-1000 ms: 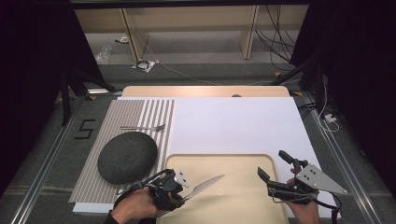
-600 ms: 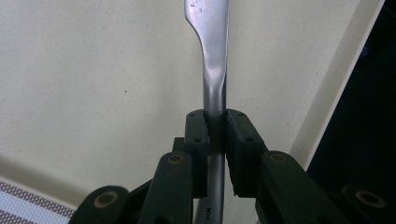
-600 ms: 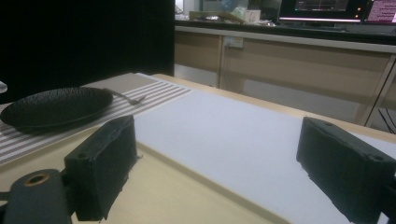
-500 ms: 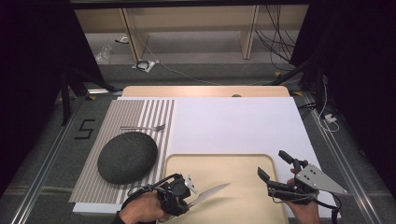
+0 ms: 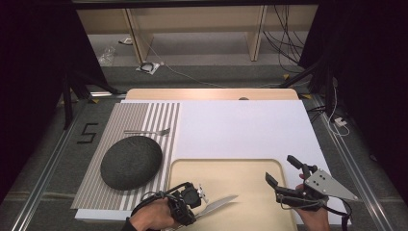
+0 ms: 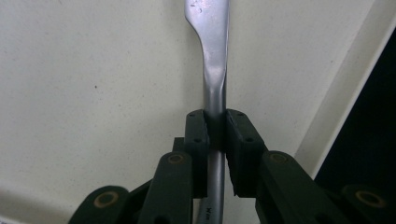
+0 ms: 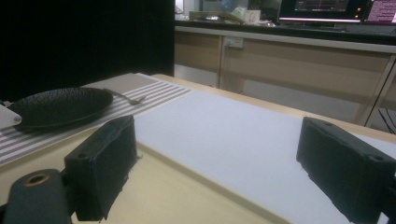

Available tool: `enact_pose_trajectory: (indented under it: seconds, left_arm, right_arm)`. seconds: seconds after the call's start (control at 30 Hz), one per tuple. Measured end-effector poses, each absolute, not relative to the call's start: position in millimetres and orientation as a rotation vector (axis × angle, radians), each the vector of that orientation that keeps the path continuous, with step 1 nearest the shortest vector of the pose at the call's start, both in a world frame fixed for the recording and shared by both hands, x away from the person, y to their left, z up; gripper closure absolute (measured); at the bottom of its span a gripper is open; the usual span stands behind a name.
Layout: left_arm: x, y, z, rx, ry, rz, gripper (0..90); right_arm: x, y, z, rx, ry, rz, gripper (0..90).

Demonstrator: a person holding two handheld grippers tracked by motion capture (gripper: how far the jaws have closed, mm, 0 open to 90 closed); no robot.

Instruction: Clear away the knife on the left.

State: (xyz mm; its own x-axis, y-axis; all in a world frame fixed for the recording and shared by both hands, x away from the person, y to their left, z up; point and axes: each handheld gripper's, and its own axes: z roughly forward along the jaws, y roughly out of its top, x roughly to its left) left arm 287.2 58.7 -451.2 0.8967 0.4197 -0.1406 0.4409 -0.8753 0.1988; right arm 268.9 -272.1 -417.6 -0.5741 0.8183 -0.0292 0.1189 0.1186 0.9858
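Low in the frame, the left gripper [image 5: 204,201] is clenching the handle of a silver metal table knife [image 5: 220,204], its blade lying over the pale beige tray [image 5: 231,168] near the tray's lower left. At lower right, the right gripper [image 5: 279,171] is hovering with jaws spread wide, grasping nothing. A dark round plate [image 5: 131,161] and a metal fork [image 5: 147,131] are sitting on the striped placemat [image 5: 159,113] at left.

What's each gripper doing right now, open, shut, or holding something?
Left gripper: shut on the knife, gripped by its handle above the tray.
Right gripper: open, nothing between its tongs.
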Motion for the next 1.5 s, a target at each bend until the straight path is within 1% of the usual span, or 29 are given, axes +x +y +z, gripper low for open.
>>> enact_pose_trajectory:
  seconds: [0.37,0.43,0.47,0.5,0.57,0.6,0.7,0.73,0.77,0.93,1.1,1.5]
  left_arm:
    - [287,59,-455,2.84,0.67,-0.151,78.7]
    - [287,59,-454,2.834,0.666,-0.149,77.3]
    - [287,60,-449,2.782,0.673,-0.144,74.0]
    - [286,61,-445,2.767,0.667,-0.127,71.8]
    - [285,61,-438,2.734,0.65,-0.096,69.9]
    - [285,61,-435,2.72,0.627,-0.077,71.4]
    - [282,59,-432,2.689,0.606,-0.06,84.4]
    - [279,55,-433,2.682,0.569,-0.034,87.8]
    - [278,54,-433,2.675,0.556,-0.039,89.1]
    - [276,48,-440,2.661,0.517,-0.005,89.4]
    - [273,44,-448,2.656,0.494,-0.005,89.4]
    - [275,42,-458,2.67,0.51,0.025,89.4]
  right_arm:
    - [268,-273,-417,0.91,1.799,1.502,12.9]
    - [268,-273,-417,0.912,1.8,1.502,13.0]
    - [268,-272,-417,0.909,1.801,1.501,13.0]
    - [268,-272,-417,0.909,1.801,1.501,13.0]
    - [269,-272,-418,0.909,1.803,1.505,13.0]
    - [269,-272,-417,0.909,1.803,1.505,13.0]
    - [268,-273,-417,0.91,1.799,1.502,13.0]
    - [268,-273,-417,0.908,1.799,1.502,13.0]
    - [268,-273,-417,0.908,1.8,1.5,13.0]
    - [268,-272,-417,0.909,1.802,1.499,13.0]
    - [268,-273,-417,0.91,1.8,1.502,13.1]
    - [268,-272,-417,0.907,1.802,1.502,13.1]
